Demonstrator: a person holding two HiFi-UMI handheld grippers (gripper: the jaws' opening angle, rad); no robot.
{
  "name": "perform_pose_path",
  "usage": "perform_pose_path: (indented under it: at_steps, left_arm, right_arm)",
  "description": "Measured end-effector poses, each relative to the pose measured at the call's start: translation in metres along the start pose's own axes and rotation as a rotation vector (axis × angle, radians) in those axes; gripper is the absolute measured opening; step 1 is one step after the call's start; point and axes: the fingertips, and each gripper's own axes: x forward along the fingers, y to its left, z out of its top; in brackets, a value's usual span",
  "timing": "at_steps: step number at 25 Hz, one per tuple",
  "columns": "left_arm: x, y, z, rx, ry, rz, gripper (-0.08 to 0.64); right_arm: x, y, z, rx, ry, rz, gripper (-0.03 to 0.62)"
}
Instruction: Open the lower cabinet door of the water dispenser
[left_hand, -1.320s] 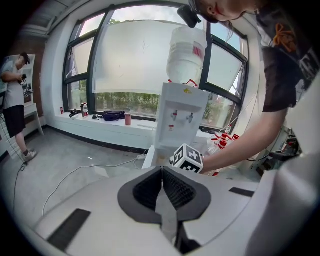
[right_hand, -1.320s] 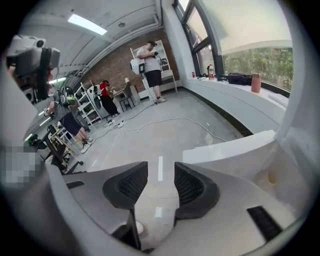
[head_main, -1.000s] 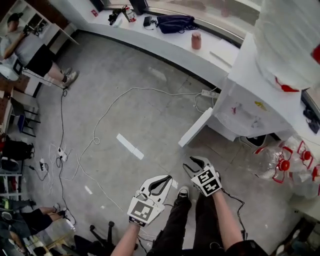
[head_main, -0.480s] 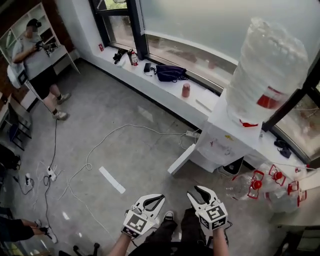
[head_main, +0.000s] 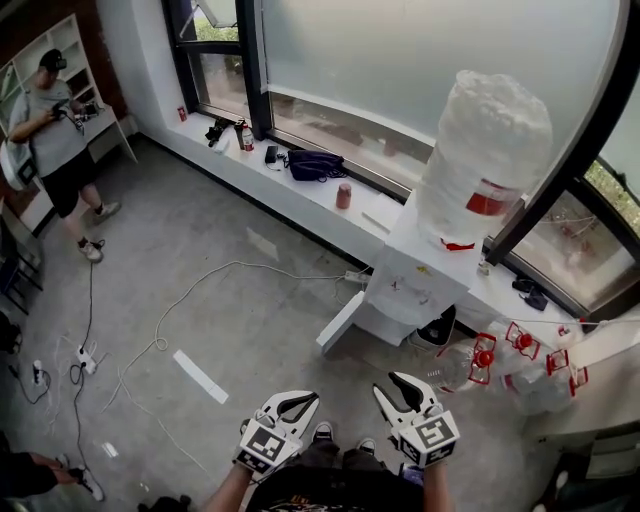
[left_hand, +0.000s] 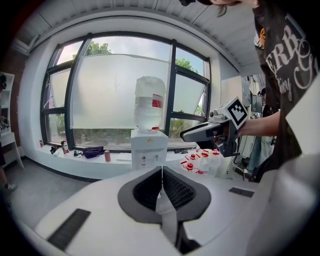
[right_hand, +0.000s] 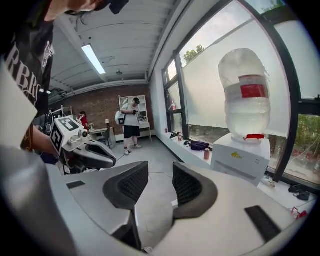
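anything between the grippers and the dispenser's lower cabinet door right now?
Nothing visible. Only bare floor lies between the left gripper, the right gripper and the lower cabinet door, which stands swung out from the water dispenser. A white cable lies left of that path, empty bottles right of it.

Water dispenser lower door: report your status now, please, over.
Left gripper shut, empty; right gripper open, empty. Both well short of water dispenser. Lower door stands swung open. White cable on floor nearby.

The white water dispenser (head_main: 412, 285) stands by the window (head_main: 380, 60), its lower cabinet door (head_main: 340, 322) swung open.
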Motion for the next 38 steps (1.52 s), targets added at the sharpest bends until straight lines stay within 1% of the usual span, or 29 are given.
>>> perform_pose_path:
  at_steps: [2,5,8,12,17,20,22,24,25,27,29,34,38]
  left_arm:
    - [-0.001,-0.003,0.005,0.009,-0.002,-0.011,0.02]
    - [-0.003,-0.013,0.018,0.002,-0.02,-0.024,0.02]
    - [0.003,-0.033,0.032,0.001,-0.049,-0.045,0.02]
    - [0.018,-0.085,0.058,0.032,-0.084,-0.103,0.02]
    - [0.022,-0.168,0.084,0.087,-0.12,-0.153,0.02]
    - [0.018,-0.216,0.096,0.094,-0.139,-0.154,0.02]
    - [0.016,-0.244,0.099,0.072,-0.142,-0.148,0.02]
    - [0.012,-0.271,0.101,0.05,-0.145,-0.149,0.02]
    - [0.009,-0.283,0.101,0.048,-0.147,-0.153,0.02]
    - [0.003,-0.305,0.101,0.069,-0.151,-0.156,0.02]
    - [-0.005,-0.32,0.101,0.09,-0.158,-0.146,0.02]
    - [-0.021,-0.346,0.103,0.089,-0.19,-0.134,0.02]
    - [-0.028,-0.364,0.102,0.114,-0.2,-0.144,0.02]
  right_arm:
    - [-0.008,0.004,-0.001,-0.001,-0.001,-0.01,0.167]
    - [-0.024,0.009,0.005,0.001,-0.014,-0.034,0.166]
    - [-0.047,0.009,0.002,0.005,-0.036,-0.051,0.163]
    - [-0.096,0.001,-0.005,0.016,-0.067,-0.093,0.161]
    - [-0.171,0.0,-0.028,0.04,-0.102,-0.13,0.146]
    - [-0.215,0.0,-0.039,0.032,-0.123,-0.152,0.132]
    - [-0.242,0.001,-0.046,0.026,-0.141,-0.166,0.115]
    - [-0.266,0.007,-0.052,0.022,-0.166,-0.157,0.1]
    - [-0.276,0.01,-0.054,0.014,-0.176,-0.153,0.093]
    - [-0.294,0.018,-0.057,-0.01,-0.192,-0.147,0.081]
    - [-0.309,0.025,-0.061,-0.037,-0.203,-0.144,0.059]
    - [-0.339,0.039,-0.064,-0.059,-0.229,-0.15,0.015]
    - [-0.355,0.046,-0.065,-0.063,-0.248,-0.155,0.014]
